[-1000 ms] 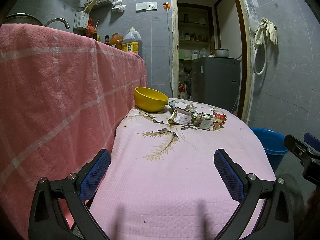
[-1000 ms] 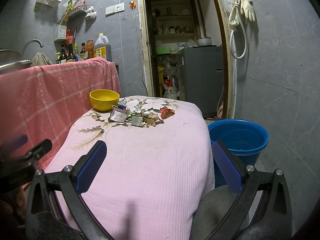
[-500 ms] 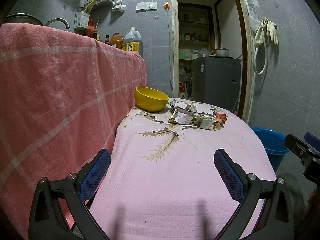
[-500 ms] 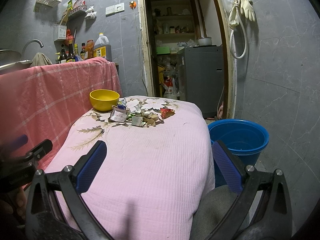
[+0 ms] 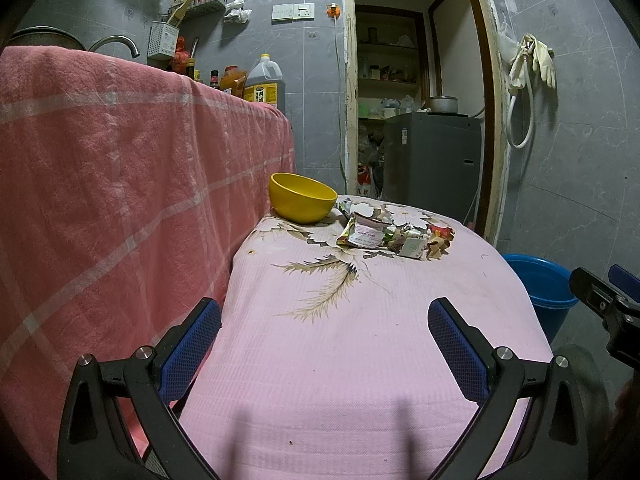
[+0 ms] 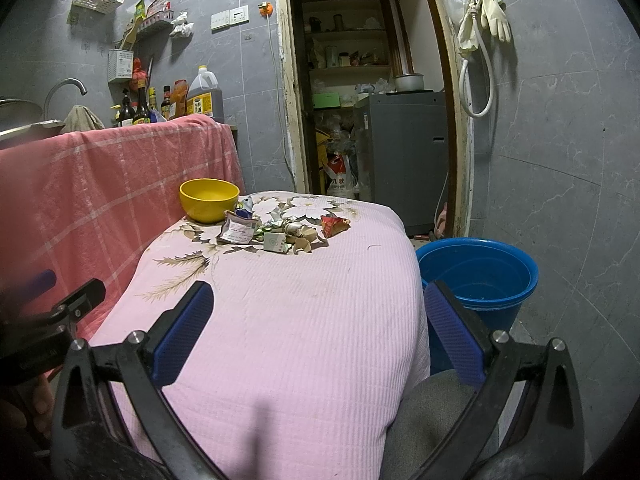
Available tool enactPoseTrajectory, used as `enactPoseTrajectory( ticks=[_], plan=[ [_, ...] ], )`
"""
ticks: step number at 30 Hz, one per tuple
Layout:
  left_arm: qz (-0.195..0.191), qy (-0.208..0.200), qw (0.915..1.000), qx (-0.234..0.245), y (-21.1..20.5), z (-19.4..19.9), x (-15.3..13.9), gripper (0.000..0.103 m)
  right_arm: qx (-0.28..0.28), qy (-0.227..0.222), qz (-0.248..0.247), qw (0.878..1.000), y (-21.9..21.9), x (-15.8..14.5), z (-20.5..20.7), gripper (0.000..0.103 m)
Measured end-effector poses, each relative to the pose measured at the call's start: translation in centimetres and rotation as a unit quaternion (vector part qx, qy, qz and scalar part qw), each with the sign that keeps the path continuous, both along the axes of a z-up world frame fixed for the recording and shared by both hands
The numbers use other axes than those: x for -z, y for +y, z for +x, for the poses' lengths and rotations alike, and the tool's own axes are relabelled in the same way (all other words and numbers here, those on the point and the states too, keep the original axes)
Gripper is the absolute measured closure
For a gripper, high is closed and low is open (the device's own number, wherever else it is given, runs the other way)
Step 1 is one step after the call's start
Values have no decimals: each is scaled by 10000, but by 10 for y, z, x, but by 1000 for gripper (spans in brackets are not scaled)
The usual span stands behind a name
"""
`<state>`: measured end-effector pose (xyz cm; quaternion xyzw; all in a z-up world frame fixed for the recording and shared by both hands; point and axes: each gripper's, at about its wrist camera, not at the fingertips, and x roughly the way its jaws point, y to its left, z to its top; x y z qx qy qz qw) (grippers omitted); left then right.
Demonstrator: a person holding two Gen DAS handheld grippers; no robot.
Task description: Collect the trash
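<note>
A heap of trash (image 5: 394, 234), wrappers and torn paper scraps, lies at the far end of the pink flowered table; it also shows in the right wrist view (image 6: 280, 232). A yellow bowl (image 5: 303, 197) (image 6: 209, 199) stands just left of the heap. A blue bucket (image 6: 478, 276) (image 5: 536, 284) stands on the floor to the table's right. My left gripper (image 5: 324, 344) is open and empty over the table's near end. My right gripper (image 6: 320, 328) is open and empty over the near right part of the table.
A counter draped in a pink checked cloth (image 5: 120, 168) runs along the left, with bottles and a tap behind. A doorway with a grey appliance (image 6: 400, 160) lies beyond the table. A grey cushioned seat (image 6: 432, 424) sits by the near right corner.
</note>
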<state>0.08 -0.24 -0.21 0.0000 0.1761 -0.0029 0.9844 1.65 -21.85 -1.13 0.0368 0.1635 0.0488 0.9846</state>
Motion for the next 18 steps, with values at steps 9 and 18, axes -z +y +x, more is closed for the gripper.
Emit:
enactPoseTrajectory(
  ticks=[9,18],
  plan=[
    [1,5,10000,-4,0,0,0,1,-6,3,4,10000,0,0,0,0],
    [14,28,10000,1,-1,2,4,1,9,12,14,10000,-2,0,1,0]
  ],
)
